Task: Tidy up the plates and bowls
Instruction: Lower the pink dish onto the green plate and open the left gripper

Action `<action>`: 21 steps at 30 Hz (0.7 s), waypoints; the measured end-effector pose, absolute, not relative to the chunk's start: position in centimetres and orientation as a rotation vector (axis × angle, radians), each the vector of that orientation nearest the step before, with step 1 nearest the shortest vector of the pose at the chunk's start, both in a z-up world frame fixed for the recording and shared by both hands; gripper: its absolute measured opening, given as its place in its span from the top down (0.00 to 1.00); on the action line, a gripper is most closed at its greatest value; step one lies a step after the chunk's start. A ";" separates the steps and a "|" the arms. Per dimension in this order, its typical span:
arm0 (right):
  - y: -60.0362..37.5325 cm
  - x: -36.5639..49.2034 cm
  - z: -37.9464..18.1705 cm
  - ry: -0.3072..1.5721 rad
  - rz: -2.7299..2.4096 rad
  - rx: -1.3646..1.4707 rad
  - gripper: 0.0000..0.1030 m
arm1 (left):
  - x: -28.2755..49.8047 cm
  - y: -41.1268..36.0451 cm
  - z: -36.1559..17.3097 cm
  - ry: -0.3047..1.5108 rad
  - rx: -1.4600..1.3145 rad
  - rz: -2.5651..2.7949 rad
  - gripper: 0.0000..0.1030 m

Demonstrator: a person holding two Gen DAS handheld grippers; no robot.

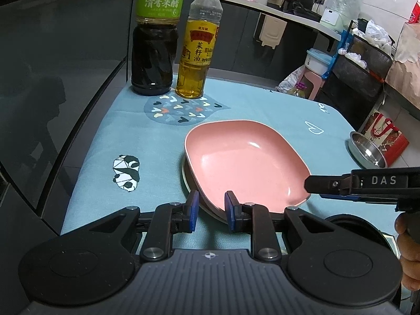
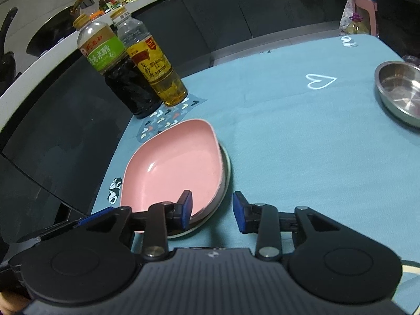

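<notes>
A pink square dish [image 1: 244, 162] [image 2: 170, 170] rests on a round steel plate [image 1: 185, 177] [image 2: 227, 168] on the blue tablecloth. My left gripper [image 1: 212, 211] is shut on the dish's near rim, one pad inside the dish and the other outside against the stack. My right gripper [image 2: 212, 211] stands open at the stack's right edge. Its left finger is over the pink rim and its right finger is over the cloth, and neither pad presses. In the left wrist view, the right gripper [image 1: 312, 187] reaches in from the right.
A steel bowl [image 1: 367, 152] [image 2: 399, 92] sits far right near the table's edge. A vinegar bottle [image 1: 155, 52] [image 2: 118, 76] and an oil bottle [image 1: 197, 57] [image 2: 160, 76] stand at the back left. The tablecloth [image 2: 302, 144] lies bare between dish and bowl.
</notes>
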State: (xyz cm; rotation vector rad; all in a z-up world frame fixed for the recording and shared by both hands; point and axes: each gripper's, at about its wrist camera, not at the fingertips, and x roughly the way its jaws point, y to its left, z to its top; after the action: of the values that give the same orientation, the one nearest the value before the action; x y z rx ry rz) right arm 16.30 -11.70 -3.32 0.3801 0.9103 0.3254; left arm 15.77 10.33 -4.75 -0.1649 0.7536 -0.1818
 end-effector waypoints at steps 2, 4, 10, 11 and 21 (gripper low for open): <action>-12.1 16.1 -3.2 0.903 0.326 0.383 0.90 | 15.6 10.2 -4.5 0.749 -0.162 -0.179 0.81; -12.6 15.9 -3.0 0.894 0.322 0.385 0.90 | 15.5 10.1 -4.1 0.742 -0.158 -0.178 0.81; -14.1 15.5 -2.6 0.866 0.307 0.396 0.90 | 15.2 8.9 -3.0 0.729 -0.134 -0.184 0.81; -14.4 15.5 -2.6 0.862 0.304 0.401 0.90 | 15.2 8.6 -2.9 0.729 -0.129 -0.185 0.81; -19.1 15.1 -1.8 0.796 0.237 0.456 0.90 | 15.0 4.2 -1.1 0.728 -0.053 -0.222 0.77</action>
State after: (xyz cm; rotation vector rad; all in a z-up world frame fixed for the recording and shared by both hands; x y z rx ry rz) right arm 15.11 -19.07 -1.76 0.4557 0.7956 0.2367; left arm 14.99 4.20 -1.11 -0.0526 0.7283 -0.2221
